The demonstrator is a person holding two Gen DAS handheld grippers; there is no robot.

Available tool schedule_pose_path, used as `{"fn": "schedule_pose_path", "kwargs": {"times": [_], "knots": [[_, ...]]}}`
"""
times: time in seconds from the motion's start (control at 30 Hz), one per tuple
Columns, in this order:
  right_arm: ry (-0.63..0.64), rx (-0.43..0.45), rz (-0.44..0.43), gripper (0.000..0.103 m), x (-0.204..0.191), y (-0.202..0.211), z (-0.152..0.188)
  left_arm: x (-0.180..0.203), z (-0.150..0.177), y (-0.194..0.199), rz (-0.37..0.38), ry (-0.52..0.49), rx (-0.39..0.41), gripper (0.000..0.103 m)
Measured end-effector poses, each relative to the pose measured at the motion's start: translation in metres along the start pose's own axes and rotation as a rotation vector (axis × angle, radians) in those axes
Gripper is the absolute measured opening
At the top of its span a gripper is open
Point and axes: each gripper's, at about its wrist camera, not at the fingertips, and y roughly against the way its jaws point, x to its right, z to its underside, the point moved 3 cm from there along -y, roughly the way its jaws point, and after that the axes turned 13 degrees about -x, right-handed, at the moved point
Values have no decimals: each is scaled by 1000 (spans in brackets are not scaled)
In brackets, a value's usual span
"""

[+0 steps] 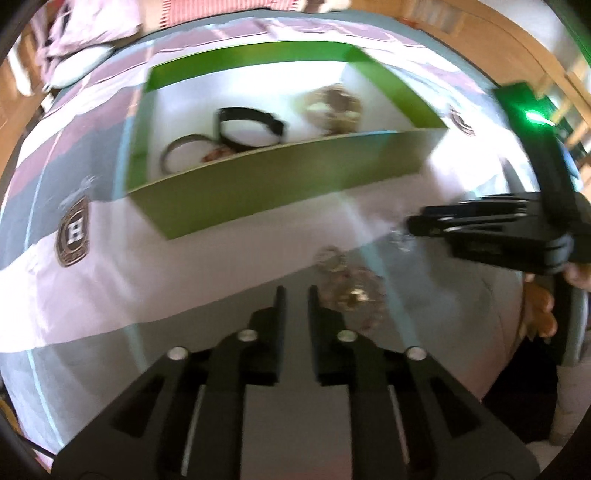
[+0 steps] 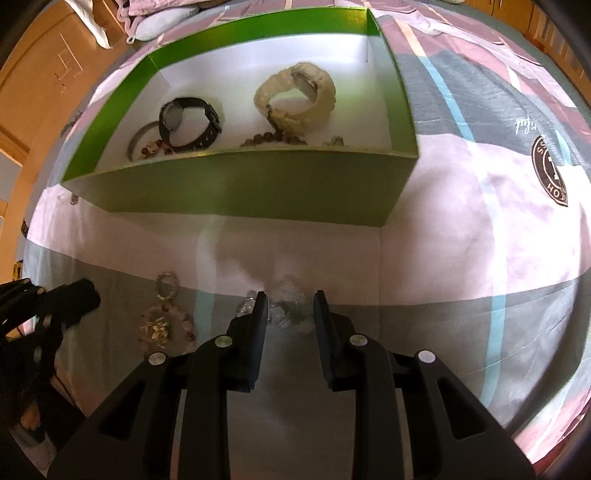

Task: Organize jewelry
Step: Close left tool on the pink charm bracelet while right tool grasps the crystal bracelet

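Note:
A green box (image 2: 240, 184) with a white inside lies on the bedspread and holds a black watch (image 2: 188, 123), a cream watch (image 2: 295, 96), a grey bangle (image 2: 138, 142) and brown beads (image 2: 273, 139). The box also shows in the left wrist view (image 1: 280, 184). My right gripper (image 2: 290, 308) is open, its fingers on either side of a clear crystal bracelet (image 2: 284, 310) on the bedspread. My left gripper (image 1: 295, 295) is open with a narrow gap and empty, just left of a beaded bracelet (image 1: 354, 295) and a small ring-shaped piece (image 1: 330, 258).
The bedspread (image 2: 461, 229) has pink, grey and white bands and round badges (image 2: 550, 170). The loose beaded bracelet (image 2: 162, 325) and small ring (image 2: 166, 286) lie left of my right gripper. Pillows (image 2: 166, 22) and wooden furniture (image 2: 48, 74) stand behind the box.

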Motion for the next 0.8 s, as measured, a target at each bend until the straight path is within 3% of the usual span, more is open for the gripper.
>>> {"fn": "schedule_pose_path", "kwargs": {"times": [0.13,0.23,0.4,0.5,0.8], "knots": [[48,-15,33,16,-9,-4,3,16,1,-12,-11,-48,-32,18],[36,-18,14,15,-7,-2,3,20,0,-21,-24,-64,-60,18],[29,-15,9,14,-4,-1,4,22,-1,-29,-31,-76,-77,19],[29,-16,9,15,-2,0,4,25,-3,-32,-46,-83,-75,26],[26,-18,2,15,4,1,6,29,-2,-45,-70,-93,-105,28]]}}
